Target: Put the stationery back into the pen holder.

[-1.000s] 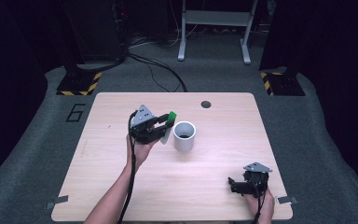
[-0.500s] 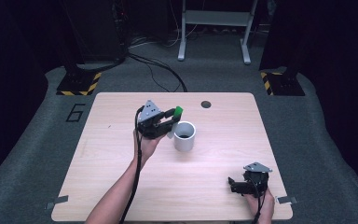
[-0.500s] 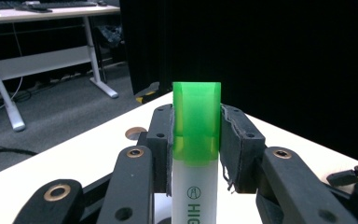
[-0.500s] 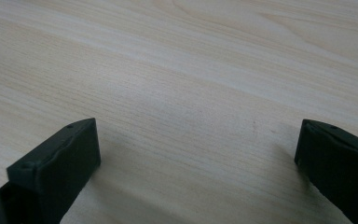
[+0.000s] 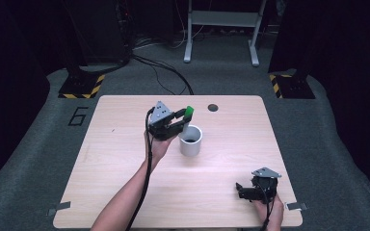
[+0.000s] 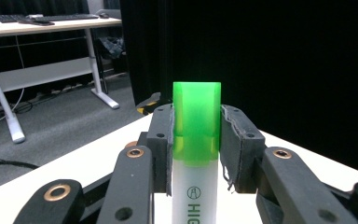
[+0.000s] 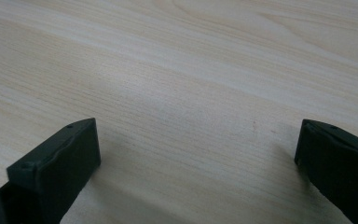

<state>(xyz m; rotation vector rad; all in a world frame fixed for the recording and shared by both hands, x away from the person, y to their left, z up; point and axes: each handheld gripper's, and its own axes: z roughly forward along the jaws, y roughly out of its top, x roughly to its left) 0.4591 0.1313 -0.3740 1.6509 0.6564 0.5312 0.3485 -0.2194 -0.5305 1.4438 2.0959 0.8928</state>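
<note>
A highlighter [image 6: 196, 140] with a green cap and white body stands upright between the pads of my left gripper [image 6: 196, 135], which is shut on it. In the high view the left gripper [image 5: 179, 120] holds the highlighter [image 5: 188, 113] just left of and above the rim of a white cup [image 5: 191, 141] near the table's middle. My right gripper [image 5: 243, 188] rests low near the table's front right corner. Its jaws [image 7: 196, 154] stand wide open over bare wood with nothing between them.
The light wooden table [image 5: 125, 173] has a small dark round hole [image 5: 213, 108] near its far edge. Tape marks its front corners. Beyond it lie grey carpet, cables and a white desk frame [image 5: 221, 29].
My left gripper has carried the highlighter to the right, from left of the cup to close over its rim. The right gripper has stayed in place.
</note>
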